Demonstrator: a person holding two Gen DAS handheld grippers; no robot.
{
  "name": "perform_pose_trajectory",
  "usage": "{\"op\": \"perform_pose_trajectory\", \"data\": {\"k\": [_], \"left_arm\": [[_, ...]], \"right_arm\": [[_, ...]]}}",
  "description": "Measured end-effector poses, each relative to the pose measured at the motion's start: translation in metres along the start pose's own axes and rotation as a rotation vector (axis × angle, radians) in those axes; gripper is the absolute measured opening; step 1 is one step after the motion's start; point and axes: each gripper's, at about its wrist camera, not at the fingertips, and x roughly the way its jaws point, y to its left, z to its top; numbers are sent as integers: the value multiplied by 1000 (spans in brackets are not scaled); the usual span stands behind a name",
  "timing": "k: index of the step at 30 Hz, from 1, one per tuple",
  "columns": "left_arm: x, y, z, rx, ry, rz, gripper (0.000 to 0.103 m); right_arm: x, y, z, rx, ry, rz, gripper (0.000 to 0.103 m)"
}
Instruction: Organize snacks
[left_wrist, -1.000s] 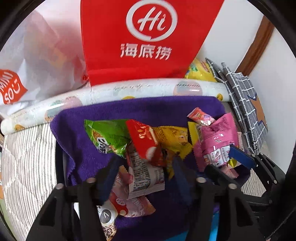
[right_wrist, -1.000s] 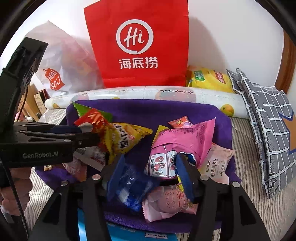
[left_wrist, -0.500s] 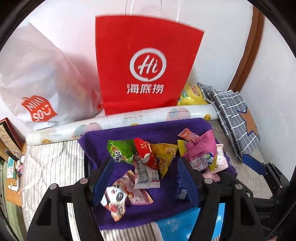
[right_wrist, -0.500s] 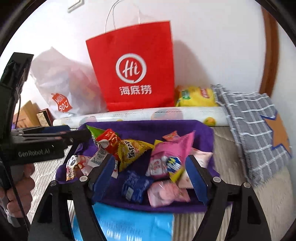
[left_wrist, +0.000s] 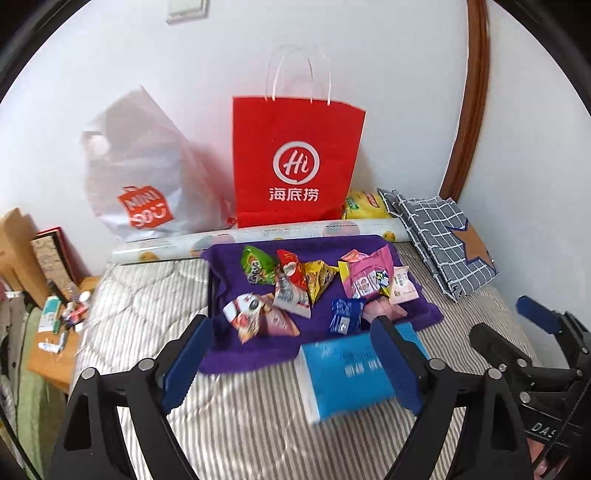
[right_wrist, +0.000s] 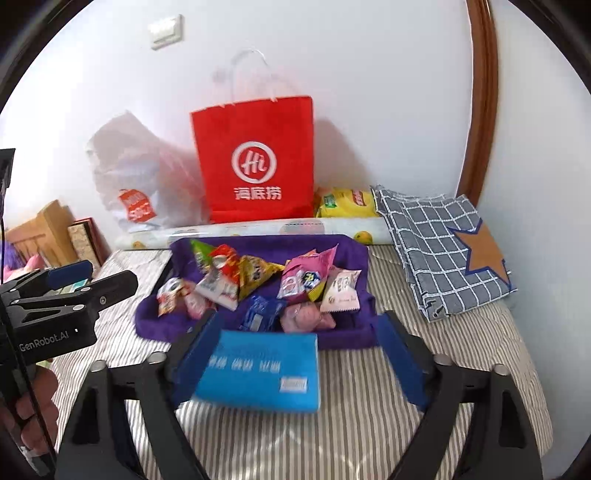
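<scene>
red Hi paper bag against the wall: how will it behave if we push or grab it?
The red paper bag stands tall and upright on a narrow base, so a high push would probably tip it. Its thin loop handles look floppy. Creased paper sides likely buckle under a squeeze.

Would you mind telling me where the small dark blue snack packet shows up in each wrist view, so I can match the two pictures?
Left wrist view: the dark blue packet lies at the near edge of the purple cloth, right of centre.
Right wrist view: the dark blue packet sits near centre, just beyond the light blue pack.
Shared landmark: the red paper bag against the wall.
</scene>
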Motion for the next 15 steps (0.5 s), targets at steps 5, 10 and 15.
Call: {"op": "perform_pose_trajectory", "data": {"k": [5,10,15], "left_arm": [[-36,-6,-24,3,-36,19,93],[-65,-16,-40,17,-55,4,94],[-84,-21,-47,7,-88,22,97]], "right_arm": [[-33,0,-17,10,-19,-8,102],[-59,-8,-29,36,-42,-30,103],[-84,-17,-37,55,-59,-47,103]]}}
